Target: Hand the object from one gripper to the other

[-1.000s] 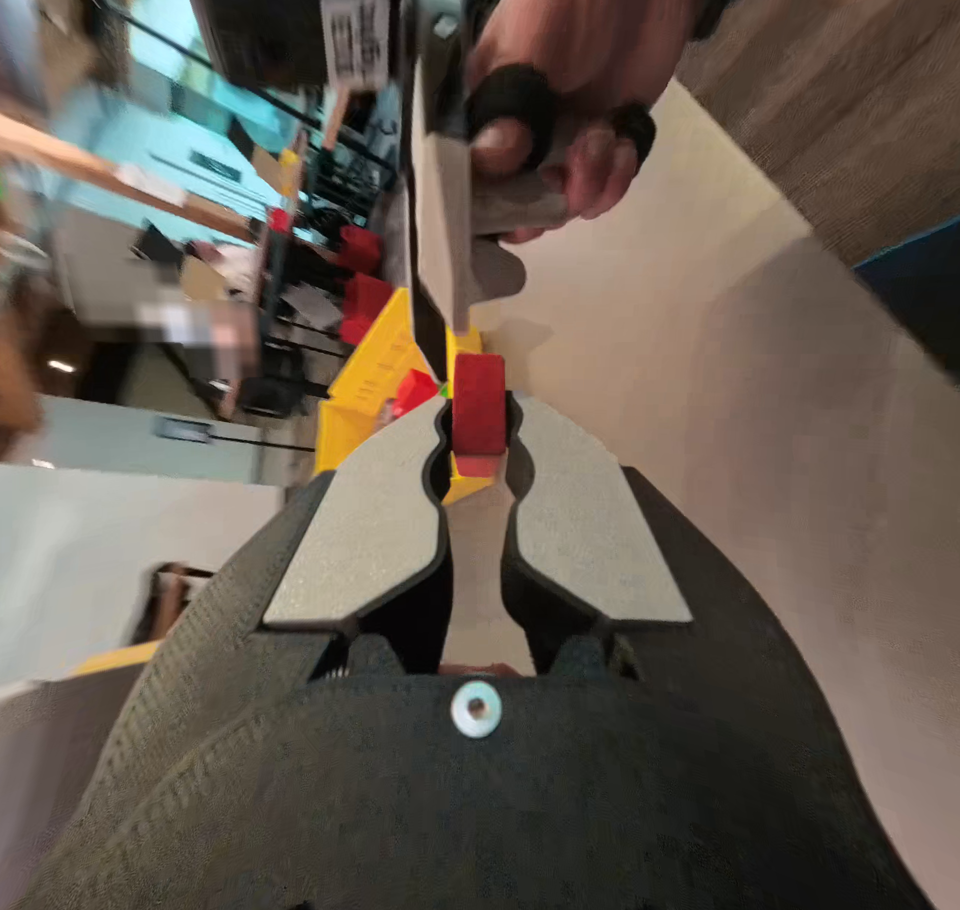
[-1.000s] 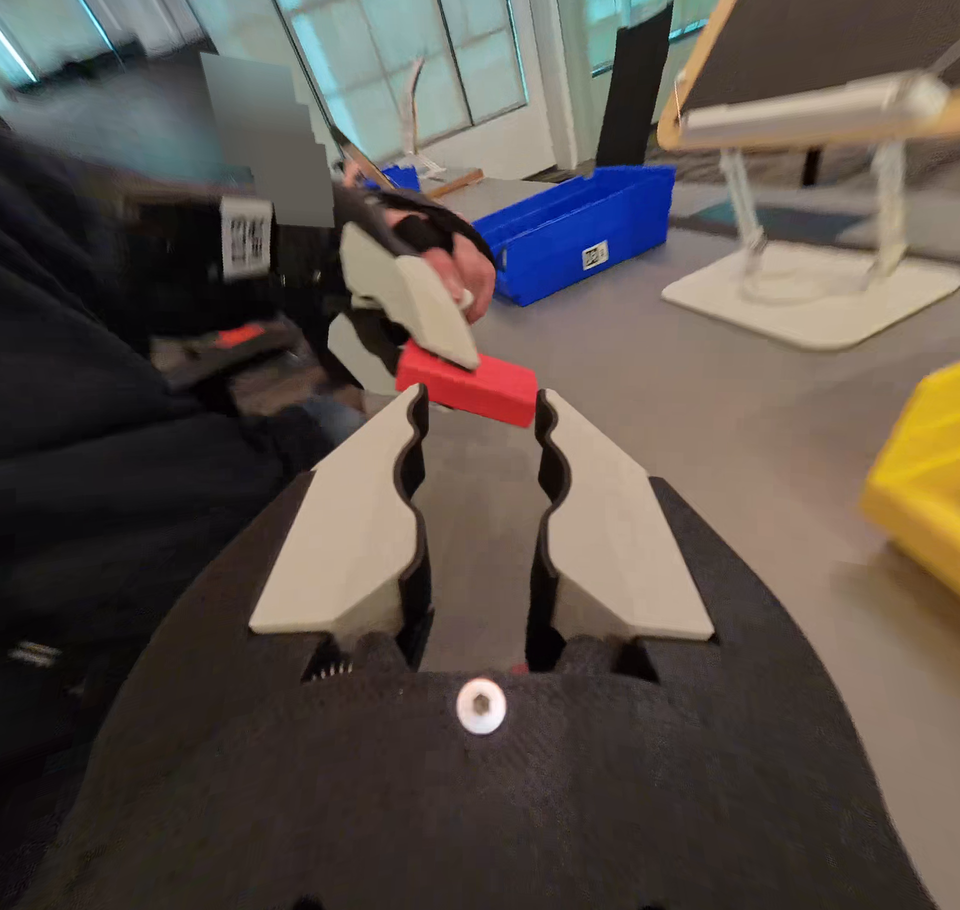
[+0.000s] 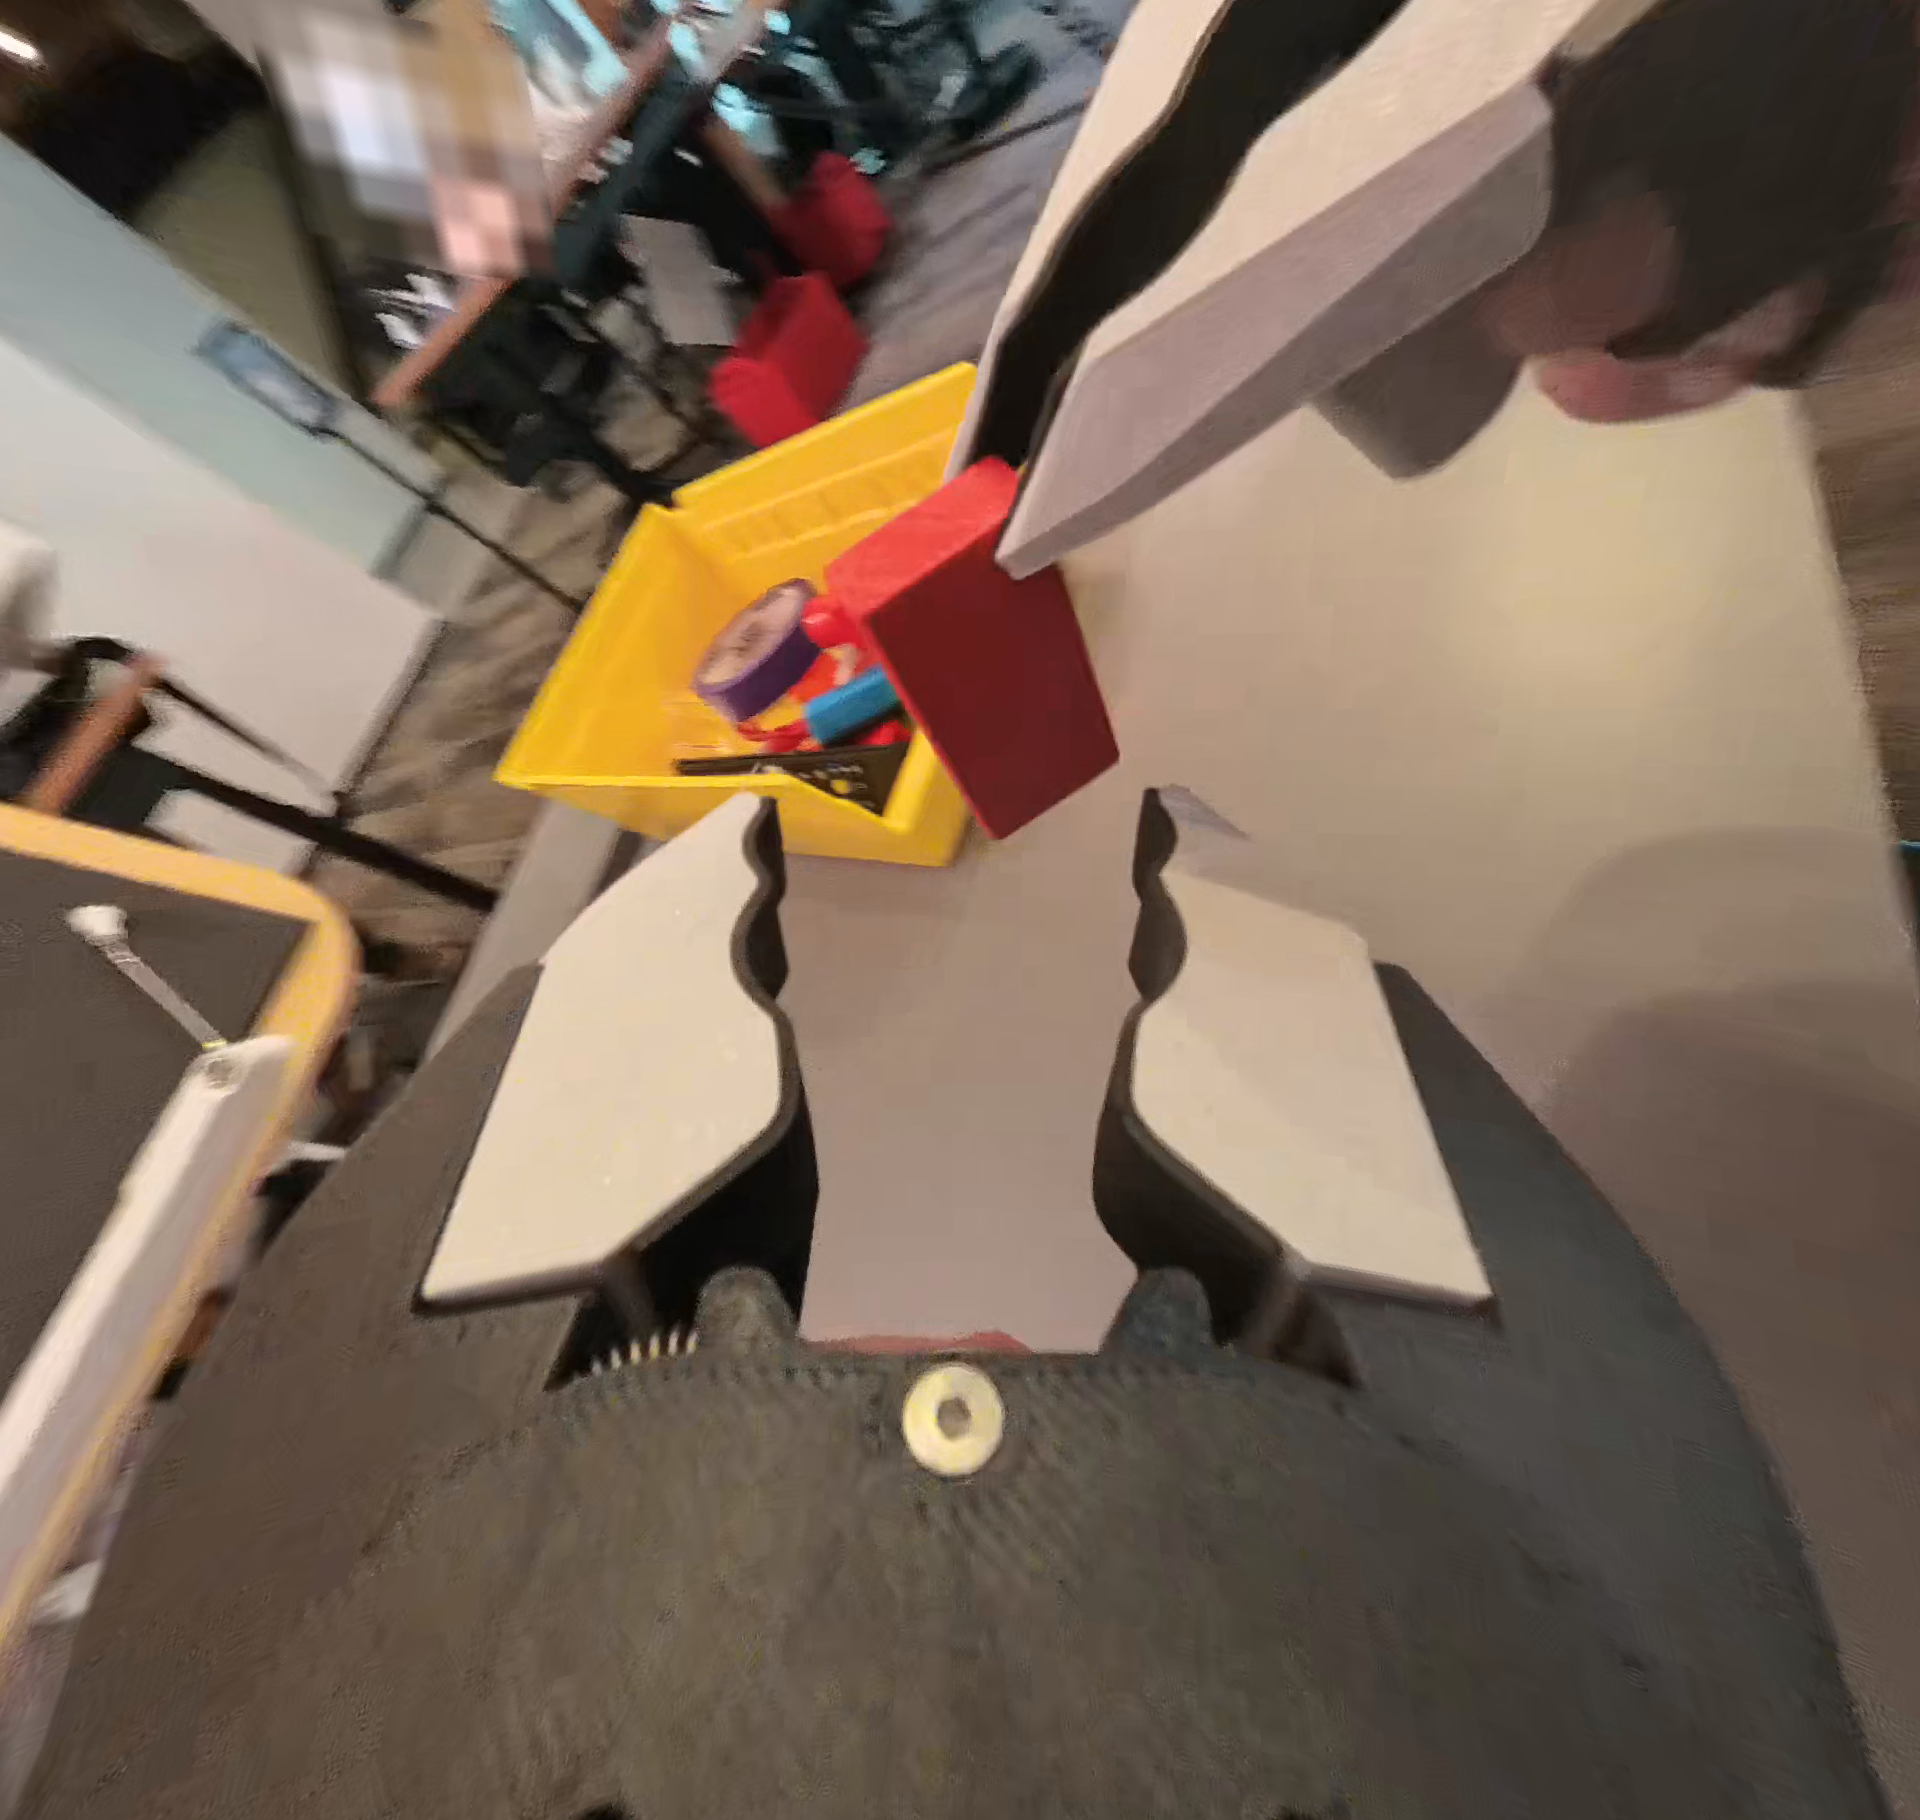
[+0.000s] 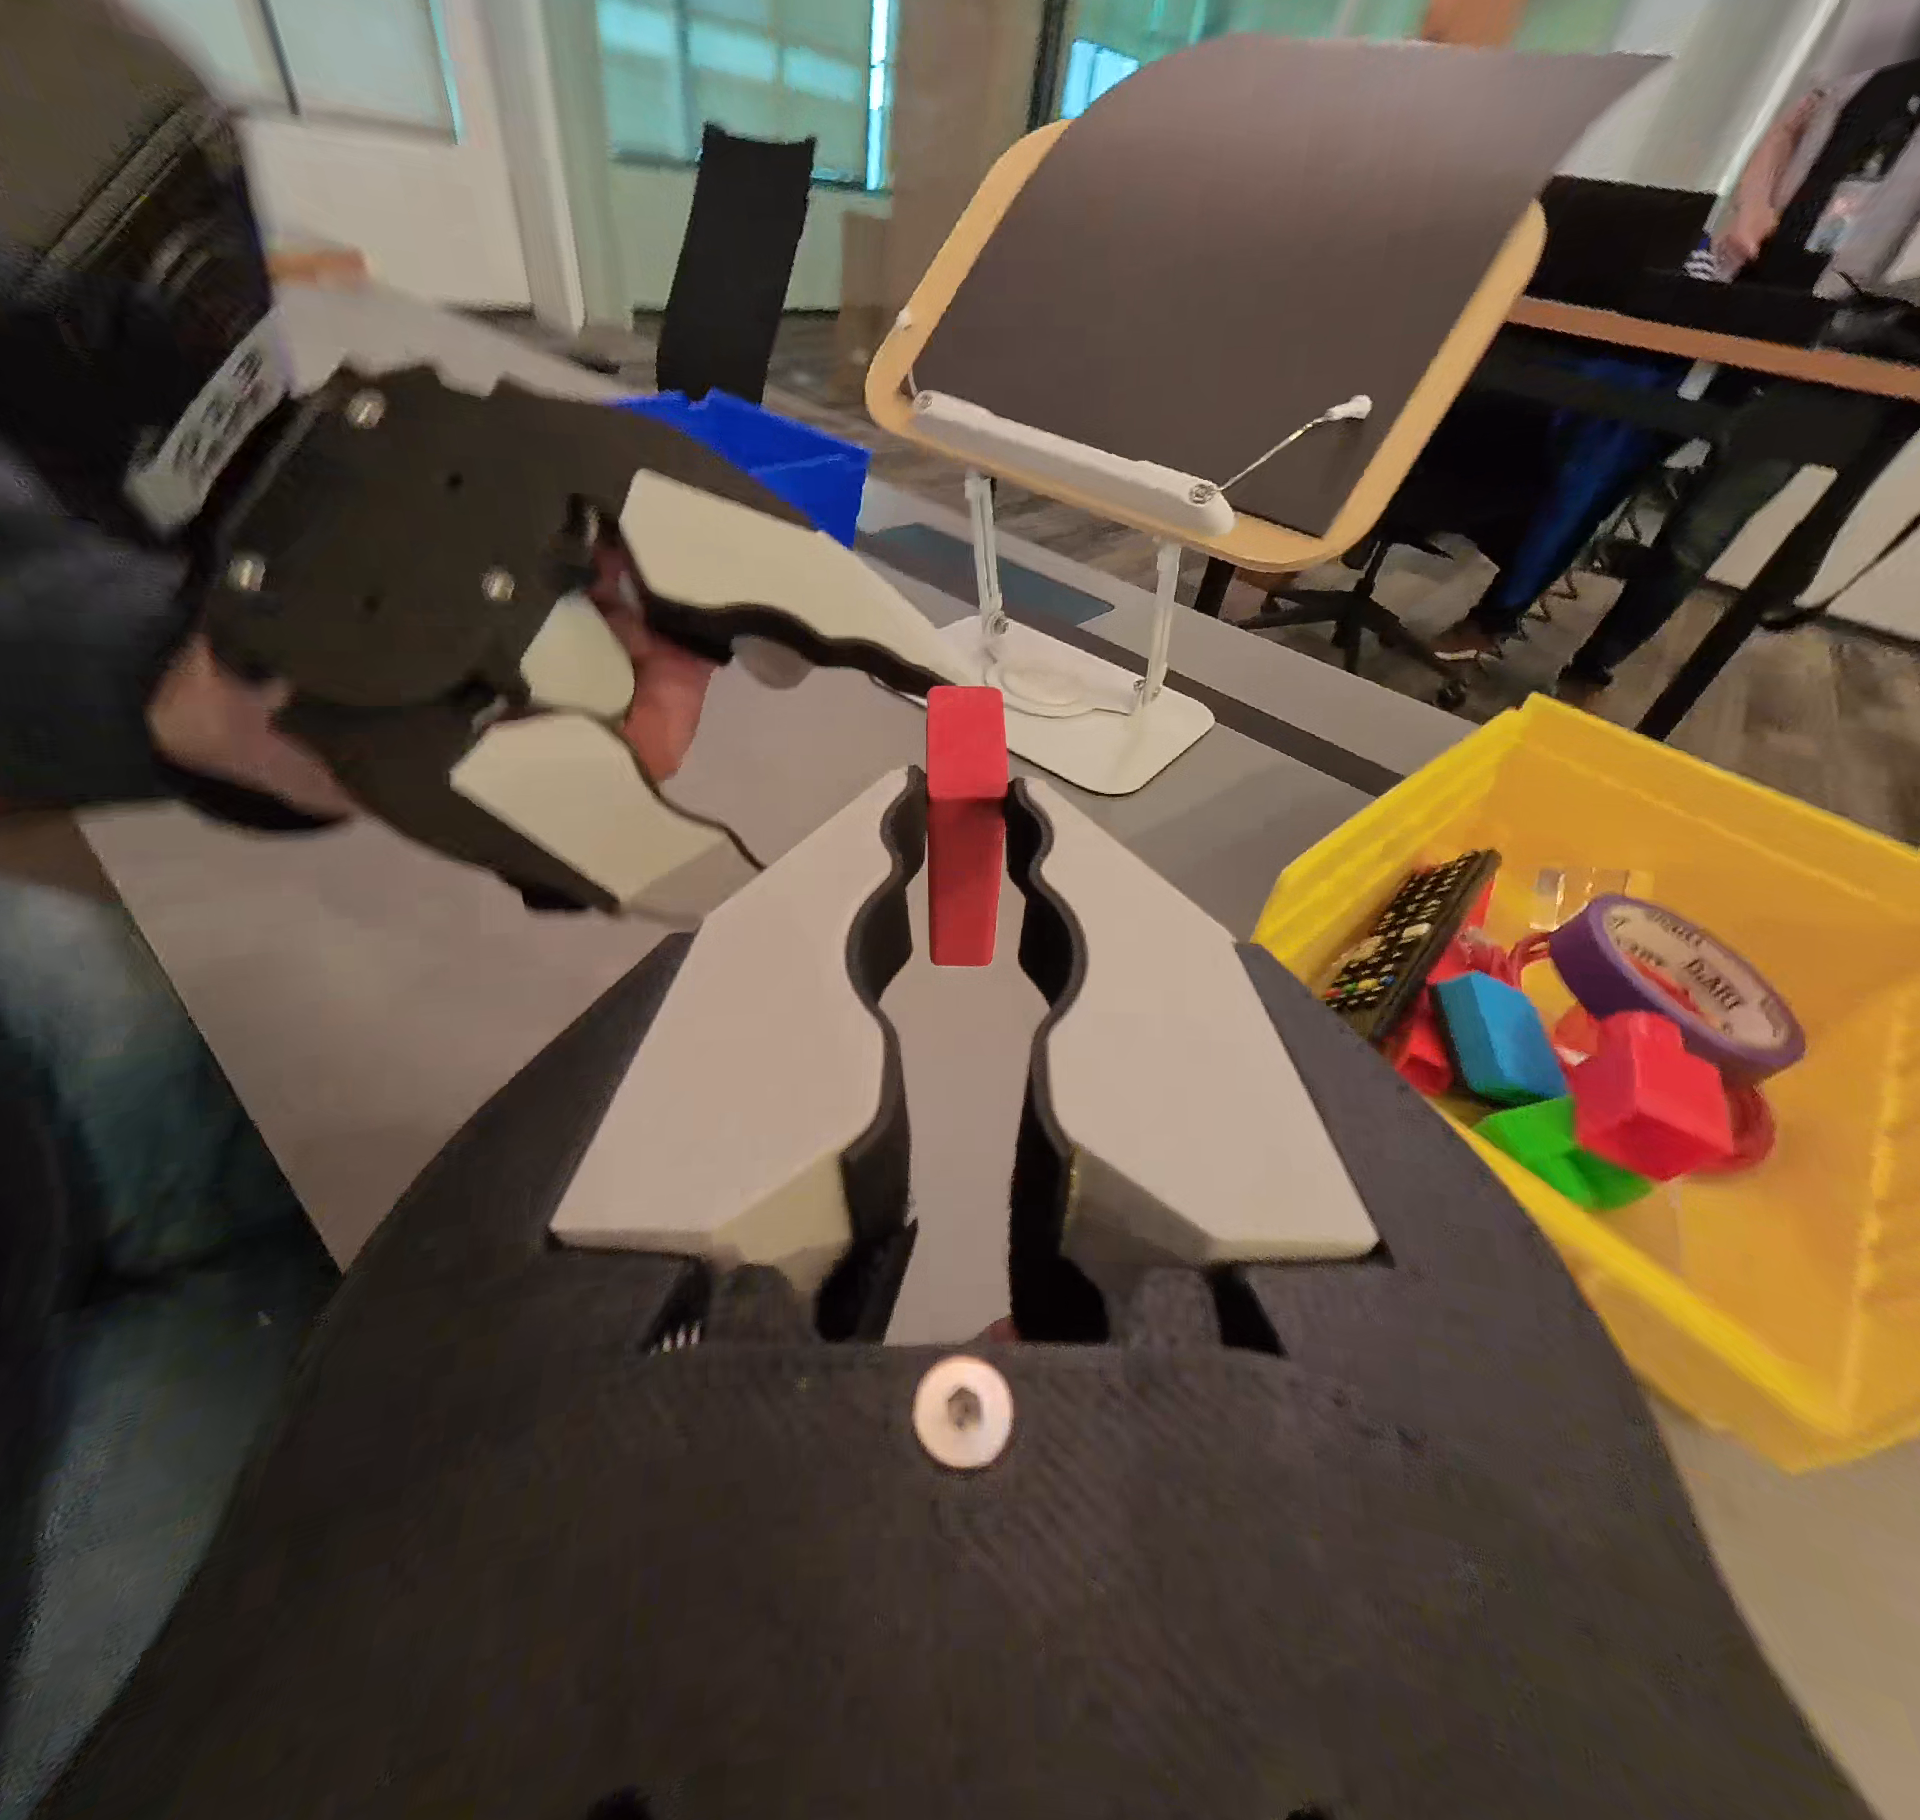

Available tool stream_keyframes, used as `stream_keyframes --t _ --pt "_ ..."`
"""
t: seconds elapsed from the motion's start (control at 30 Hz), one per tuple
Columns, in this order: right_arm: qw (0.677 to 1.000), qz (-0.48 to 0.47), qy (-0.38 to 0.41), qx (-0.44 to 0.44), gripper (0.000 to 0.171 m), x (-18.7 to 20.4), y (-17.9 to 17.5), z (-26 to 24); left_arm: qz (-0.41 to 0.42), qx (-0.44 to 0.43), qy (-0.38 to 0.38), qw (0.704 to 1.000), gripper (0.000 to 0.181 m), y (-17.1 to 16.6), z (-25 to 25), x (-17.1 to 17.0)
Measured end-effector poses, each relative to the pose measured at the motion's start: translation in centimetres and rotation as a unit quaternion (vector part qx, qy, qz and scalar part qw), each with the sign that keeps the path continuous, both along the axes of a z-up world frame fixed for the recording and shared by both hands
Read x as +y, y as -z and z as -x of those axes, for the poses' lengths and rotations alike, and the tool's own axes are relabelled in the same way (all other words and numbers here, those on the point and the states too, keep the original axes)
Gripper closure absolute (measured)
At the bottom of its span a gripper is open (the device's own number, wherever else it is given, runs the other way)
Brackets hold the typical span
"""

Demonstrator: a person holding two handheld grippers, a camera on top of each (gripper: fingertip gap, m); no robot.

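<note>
A red rectangular block (image 4: 966, 835) stands upright between the fingertips of my right gripper (image 4: 966, 788), which is shut on it above the grey table. In the left wrist view the block (image 3: 977, 690) hangs from the right gripper (image 3: 1013, 503), which reaches in from the upper right. My left gripper (image 3: 956, 814) is open and empty, its tips just short of the block and not touching it. In the right wrist view the left gripper (image 4: 844, 771) shows at the left, jaws spread, held by a hand.
A yellow bin (image 4: 1766, 1355) at the right holds a purple tape roll (image 4: 1673, 981), coloured blocks and a black remote; it also shows in the left wrist view (image 3: 623, 721). A dark board on a white stand (image 4: 1226, 316) and a blue bin (image 4: 769, 451) stand farther back. The tips of one gripper are about 4 centimeters away from the tips of the other.
The left gripper, which was shut on the red block, has opened and drawn back. The right gripper, open before, has shut on the block and holds it.
</note>
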State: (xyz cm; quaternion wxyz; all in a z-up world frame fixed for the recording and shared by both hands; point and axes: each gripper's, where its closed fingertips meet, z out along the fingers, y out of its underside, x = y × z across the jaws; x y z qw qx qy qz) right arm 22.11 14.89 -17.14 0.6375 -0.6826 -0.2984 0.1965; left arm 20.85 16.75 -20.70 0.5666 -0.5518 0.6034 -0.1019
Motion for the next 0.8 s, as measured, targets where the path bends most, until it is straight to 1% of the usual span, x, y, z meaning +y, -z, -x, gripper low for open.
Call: stream_keyframes --t 0.07,0.13,0.2,0.23,0.3,0.4,0.47,0.5,0.53,0.57,0.6,0.63,0.7,0.73,0.8 --pt "0.999 0.002 0.015 0.029 0.159 0.0 0.0 0.4 -0.037 -0.017 -0.026 0.999 0.117 -0.3 -0.5 -0.1" --pt "0.998 0.004 0.024 0.052 0.16 -0.1 -0.2 0.7 -0.05 -0.035 -0.047 0.997 0.116 -0.2 -0.9 0.0" --pt "0.997 0.0 0.033 0.07 0.159 -0.2 -0.5 0.9 -0.06 -0.05 -0.063 0.995 0.125 -0.2 -1.1 0.1" --pt "0.997 -0.002 0.038 0.073 0.16 -0.3 -0.6 0.9 -0.059 -0.062 -0.066 0.994 0.132 -0.3 -1.1 0.0" --pt "0.996 -0.007 0.046 0.072 0.16 -0.4 -0.5 1.0 -0.05 -0.081 -0.077 0.992 0.14 -0.5 -1.1 0.2" --pt "0.996 -0.006 0.037 0.078 0.159 -0.5 -0.2 1.1 -0.037 -0.086 -0.074 0.993 0.142 -0.2 -1.0 0.1" --pt "0.997 -0.013 0.008 0.075 0.159 -0.8 -0.4 1.4 -0.025 -0.085 -0.061 0.994 0.143 -0.1 -0.8 0.1" --pt "0.997 -0.029 -0.011 0.074 0.157 -1.2 -0.9 1.5 -0.009 -0.086 -0.039 0.996 0.144 -0.1 -0.9 -0.2" --pt "0.996 -0.049 -0.027 0.067 0.15 -1.5 -1.5 1.6 0.018 -0.087 -0.014 0.996 0.144 0.1 -1.1 -0.6" --pt "0.996 -0.069 -0.04 0.049 0.14 -1.9 -1.9 1.7 0.051 -0.083 -0.005 0.995 0.144 0.5 -1.0 -0.6" --pt "0.995 -0.087 -0.052 0.025 0.124 -2.1 -2.2 1.8 0.089 -0.082 0.023 0.992 0.144 0.7 -1.1 -0.9" --pt "0.992 -0.106 -0.063 -0.001 0.109 -2.4 -2.3 1.9 0.129 -0.092 0.068 0.985 0.144 0.6 -1.3 -1.8" --pt "0.985 -0.13 -0.101 -0.061 0.108 -3.2 -1.9 2.4 0.21 -0.11 0.097 0.967 0.144 0.4 -1.0 -2.1" --pt "0.979 -0.138 -0.122 -0.091 0.105 -3.6 -1.6 2.7 0.258 -0.107 0.139 0.95 0.144 0.3 -1.0 -3.1" --pt "0.964 -0.15 -0.157 -0.156 0.097 -4.2 -0.5 3.1 0.323 -0.121 0.21 0.915 0.144 -0.8 -0.7 -4.6"
